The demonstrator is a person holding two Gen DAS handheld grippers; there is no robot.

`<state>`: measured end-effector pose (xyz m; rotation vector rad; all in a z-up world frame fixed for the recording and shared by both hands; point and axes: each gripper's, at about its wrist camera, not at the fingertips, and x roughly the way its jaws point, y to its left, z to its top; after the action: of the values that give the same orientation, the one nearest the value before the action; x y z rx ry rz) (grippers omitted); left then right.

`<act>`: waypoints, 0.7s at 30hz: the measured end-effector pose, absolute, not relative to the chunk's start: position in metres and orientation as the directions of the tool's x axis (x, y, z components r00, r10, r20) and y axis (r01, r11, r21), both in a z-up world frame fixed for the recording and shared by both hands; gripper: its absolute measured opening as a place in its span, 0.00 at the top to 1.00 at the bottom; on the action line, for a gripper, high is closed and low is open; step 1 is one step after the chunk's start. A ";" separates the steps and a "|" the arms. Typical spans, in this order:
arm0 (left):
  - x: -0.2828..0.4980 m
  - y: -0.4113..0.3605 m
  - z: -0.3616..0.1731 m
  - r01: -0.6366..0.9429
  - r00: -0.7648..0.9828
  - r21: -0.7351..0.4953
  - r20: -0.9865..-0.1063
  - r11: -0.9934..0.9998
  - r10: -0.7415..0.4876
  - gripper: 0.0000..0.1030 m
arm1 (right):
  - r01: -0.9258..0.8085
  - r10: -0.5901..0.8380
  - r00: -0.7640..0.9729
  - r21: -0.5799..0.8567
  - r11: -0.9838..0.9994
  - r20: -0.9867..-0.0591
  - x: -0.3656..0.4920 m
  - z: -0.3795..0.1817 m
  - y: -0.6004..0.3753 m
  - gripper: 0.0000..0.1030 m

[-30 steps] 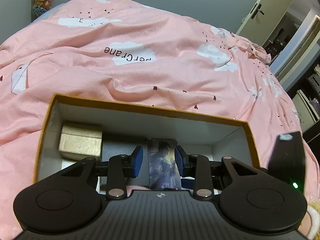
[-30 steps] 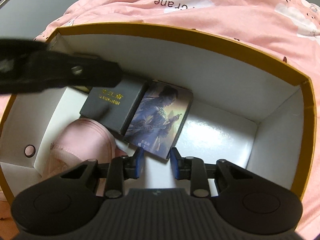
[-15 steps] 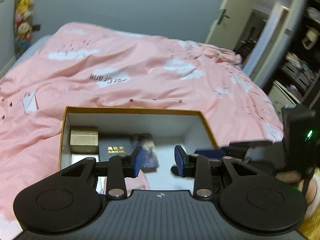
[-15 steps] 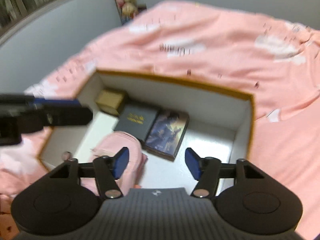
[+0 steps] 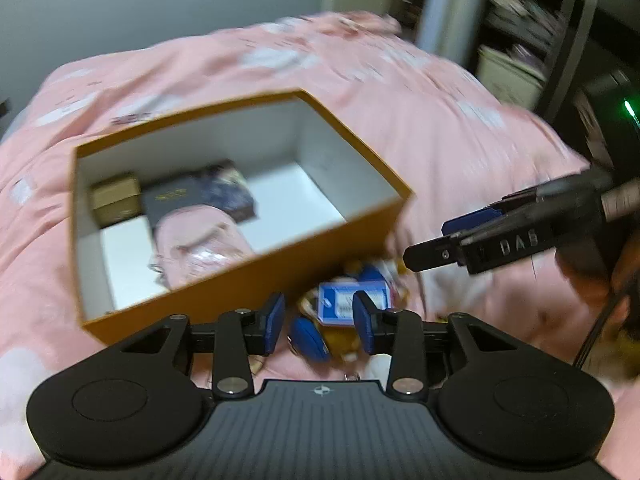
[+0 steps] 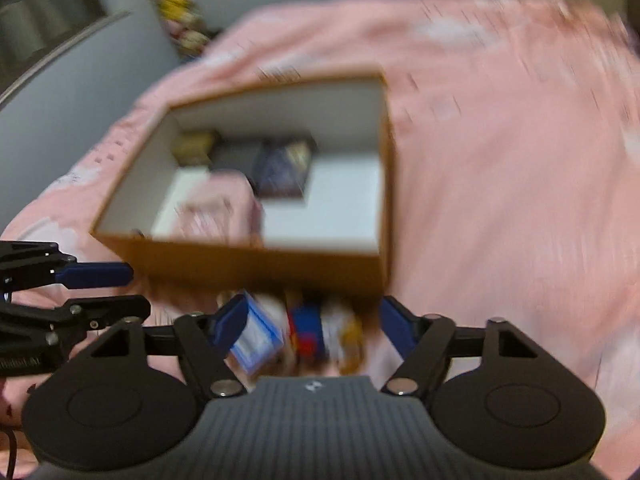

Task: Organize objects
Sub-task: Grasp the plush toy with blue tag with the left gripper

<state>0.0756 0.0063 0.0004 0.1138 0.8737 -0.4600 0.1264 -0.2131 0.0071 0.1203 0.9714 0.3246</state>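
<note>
Both grippers have backed out of the orange box, so I now hang my left gripper and right gripper, empty with jaws opening, over the blue-and-white packet lying just outside the box's near wall, ready for picking.

A home bedroom, plainly: a bed fills the view, spread with a rumpled pink duvet printed with white clouds. At ten o'clock of the right wrist view, a bunch of soft toys hangs against the plain grey wall. At one o'clock of the left wrist view, cluttered shelves stand past the bed, too blurred to tell their contents.
</note>
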 end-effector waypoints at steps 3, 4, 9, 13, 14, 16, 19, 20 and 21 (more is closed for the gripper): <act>0.077 -0.006 -0.014 0.504 0.541 0.017 -0.786 0.864 -0.300 0.47 | -0.102 0.338 0.452 0.328 0.939 -0.826 0.116 -0.012 -0.224 0.31; 0.078 -0.009 -0.018 0.530 0.532 0.038 -0.793 0.847 -0.297 0.46 | -0.062 0.338 0.433 0.346 0.936 -0.836 0.114 -0.017 -0.227 0.31; 0.094 -0.024 -0.043 0.649 0.440 0.050 -0.838 0.759 -0.321 0.42 | 0.023 0.328 0.384 0.364 0.931 -0.863 0.110 -0.034 -0.227 0.31; 0.102 -0.034 -0.053 0.694 0.417 0.075 -0.853 0.716 -0.315 0.33 | 0.024 0.319 0.373 0.353 0.935 -0.871 0.110 -0.038 -0.223 0.32; 0.106 -0.035 -0.056 0.699 0.409 0.071 -0.856 0.711 -0.317 0.32 | 0.024 0.318 0.370 0.351 0.936 -0.873 0.110 -0.039 -0.222 0.32; 0.113 -0.037 -0.062 0.701 0.397 0.057 -0.860 0.711 -0.322 0.31 | 0.030 0.319 0.355 0.352 0.935 -0.879 0.111 -0.043 -0.223 0.32; 0.122 -0.041 -0.070 0.709 0.348 0.005 -0.872 0.705 -0.344 0.30 | 0.045 0.321 0.336 0.356 0.934 -0.885 0.111 -0.049 -0.226 0.32; 0.124 -0.042 -0.073 0.708 0.339 -0.006 -0.875 0.707 -0.347 0.30 | 0.049 0.322 0.332 0.357 0.933 -0.887 0.111 -0.051 -0.227 0.32; 0.125 -0.043 -0.075 0.706 0.336 -0.010 -0.876 0.708 -0.347 0.30 | 0.053 0.323 0.329 0.359 0.932 -0.887 0.111 -0.052 -0.227 0.32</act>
<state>0.1250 -0.0433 -0.0755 0.4094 1.0137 -0.7119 0.1114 -0.2273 -0.0519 0.3523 1.2302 0.1814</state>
